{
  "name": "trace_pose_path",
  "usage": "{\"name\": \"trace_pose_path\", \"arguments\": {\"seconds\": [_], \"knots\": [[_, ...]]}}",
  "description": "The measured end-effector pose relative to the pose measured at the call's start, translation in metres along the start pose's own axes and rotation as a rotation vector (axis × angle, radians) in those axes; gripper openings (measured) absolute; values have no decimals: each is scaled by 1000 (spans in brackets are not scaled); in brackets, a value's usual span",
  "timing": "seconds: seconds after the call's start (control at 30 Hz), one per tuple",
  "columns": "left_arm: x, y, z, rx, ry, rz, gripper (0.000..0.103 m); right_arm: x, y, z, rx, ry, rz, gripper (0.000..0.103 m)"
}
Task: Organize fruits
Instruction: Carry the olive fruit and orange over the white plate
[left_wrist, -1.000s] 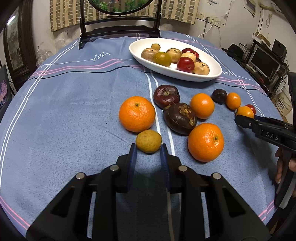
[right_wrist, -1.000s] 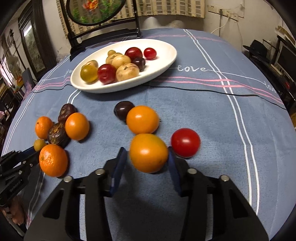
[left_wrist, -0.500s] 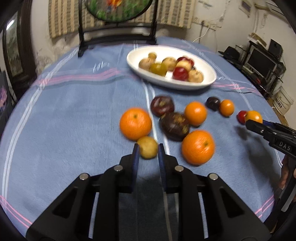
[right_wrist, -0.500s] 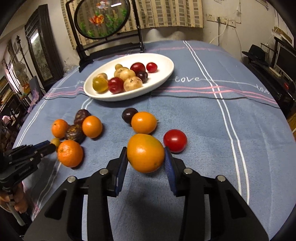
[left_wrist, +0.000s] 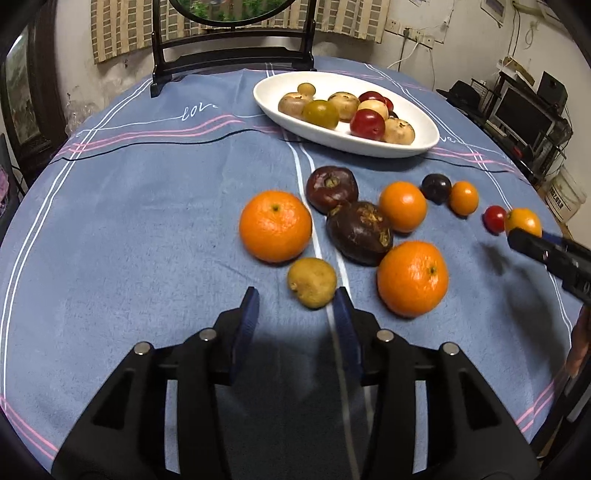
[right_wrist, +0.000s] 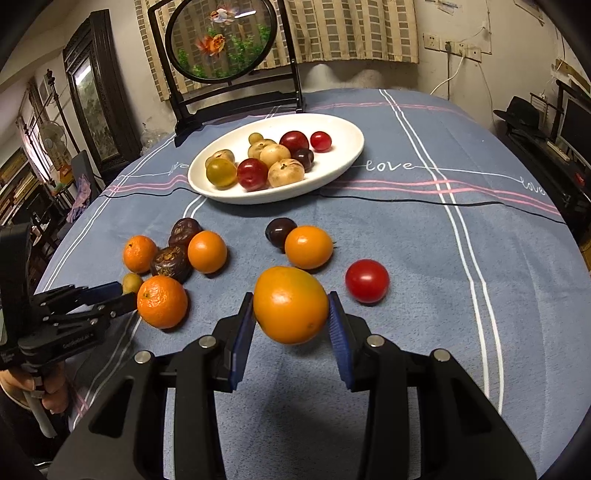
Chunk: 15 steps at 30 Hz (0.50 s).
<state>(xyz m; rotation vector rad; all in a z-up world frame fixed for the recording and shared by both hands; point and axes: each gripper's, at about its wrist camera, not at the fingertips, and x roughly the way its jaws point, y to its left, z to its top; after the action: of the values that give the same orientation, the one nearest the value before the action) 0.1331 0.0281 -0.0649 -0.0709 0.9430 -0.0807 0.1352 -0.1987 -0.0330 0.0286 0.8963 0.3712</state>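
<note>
A small yellow-brown fruit (left_wrist: 312, 282) lies on the blue tablecloth (left_wrist: 147, 221), partly between the tips of my left gripper (left_wrist: 295, 301). Those jaws are opening, and a gap shows on the fruit's left side. My right gripper (right_wrist: 290, 312) is shut on an orange-yellow fruit (right_wrist: 290, 304), held a little above the cloth; in the left wrist view this fruit (left_wrist: 522, 220) shows at the right gripper's (left_wrist: 517, 234) tip. A white oval plate (right_wrist: 351, 129) at the back holds several small fruits. My left gripper (right_wrist: 123, 297) appears at the left beside a mandarin (right_wrist: 162, 302).
Loose on the cloth lie three oranges (left_wrist: 275, 225), two dark wrinkled fruits (left_wrist: 360, 232), a dark plum (right_wrist: 280, 229), another orange fruit (right_wrist: 308, 246) and a red tomato (right_wrist: 366, 280). A framed round screen (right_wrist: 221, 40) stands behind the plate. A hand (right_wrist: 51, 391) holds the left tool.
My left jaws had closed in on the small yellow-brown fruit and now stand wider apart, with the fruit resting on the cloth. My right gripper rose slightly with its orange-yellow fruit.
</note>
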Motion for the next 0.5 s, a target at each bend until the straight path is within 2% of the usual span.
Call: {"name": "trace_pose_path", "arguments": {"seconds": [0.13, 0.2, 0.37, 0.5], "knots": [[7, -6, 6, 10, 3, 8, 37, 1, 2, -2, -5, 7, 2, 39], [9, -8, 9, 8, 7, 6, 28, 1, 2, -3, -5, 8, 2, 39], [9, -8, 10, 4, 1, -1, 27, 2, 3, -6, -8, 13, 8, 39], [-6, -8, 10, 8, -35, 0, 27, 0, 5, -6, -10, 8, 12, 39]]}}
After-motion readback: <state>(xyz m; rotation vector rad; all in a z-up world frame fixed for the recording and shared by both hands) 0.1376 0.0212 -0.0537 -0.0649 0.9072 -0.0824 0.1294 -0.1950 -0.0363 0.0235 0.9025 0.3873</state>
